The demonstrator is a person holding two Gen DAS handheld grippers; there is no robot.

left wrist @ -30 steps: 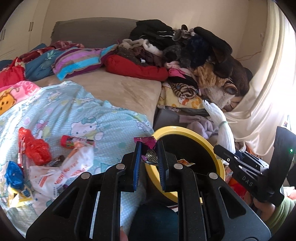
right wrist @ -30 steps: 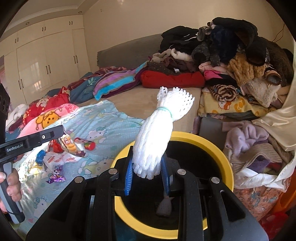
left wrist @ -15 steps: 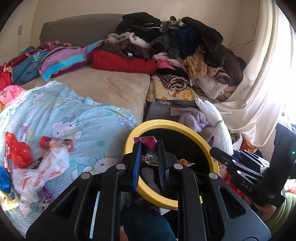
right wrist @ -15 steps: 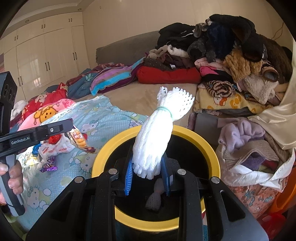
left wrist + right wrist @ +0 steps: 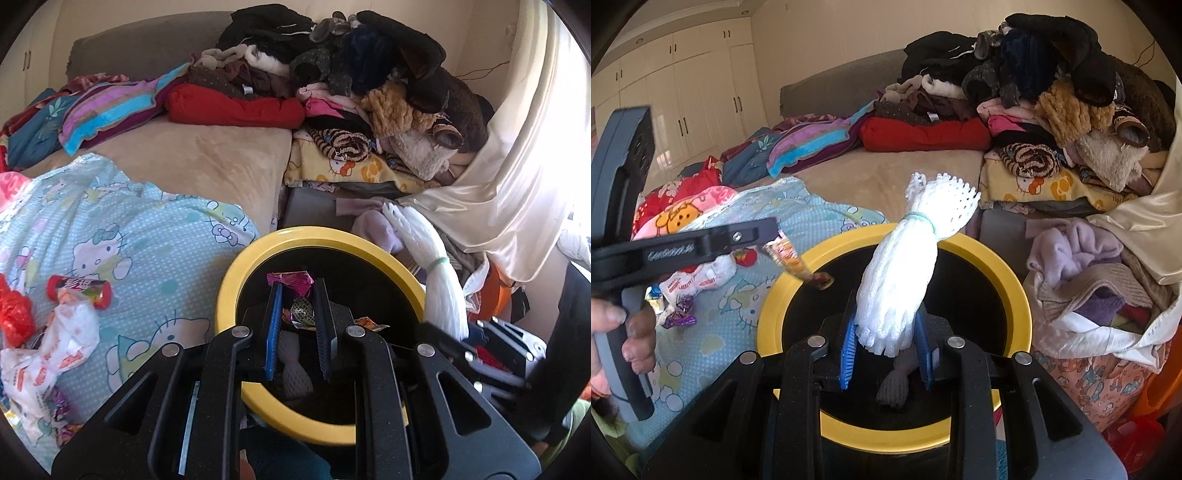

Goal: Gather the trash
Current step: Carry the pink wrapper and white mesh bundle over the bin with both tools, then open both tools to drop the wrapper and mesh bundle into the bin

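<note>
**Now both grippers hold trash above the yellow-rimmed bin**

Now the left gripper (image 5: 297,325) has its blue pads almost together, and between them it pinches a small crumpled candy wrapper (image 5: 291,284), purple and shiny, directly over the black opening of the bin (image 5: 236,266). The right gripper (image 5: 888,349) is a little more open, and its pads press on the lower end of a white foam net bundle (image 5: 905,280), which is tied with a green band and stands up tilted over the same bin. Inside the bin lies already one white foam net (image 5: 291,369).

The bin stands just beside the bed. On the light blue cartoon blanket (image 5: 122,236) there is more trash: a red plastic bag (image 5: 14,317), a white printed bag (image 5: 62,343) and a small red tube (image 5: 79,290), all near each other at the left side.
</note>
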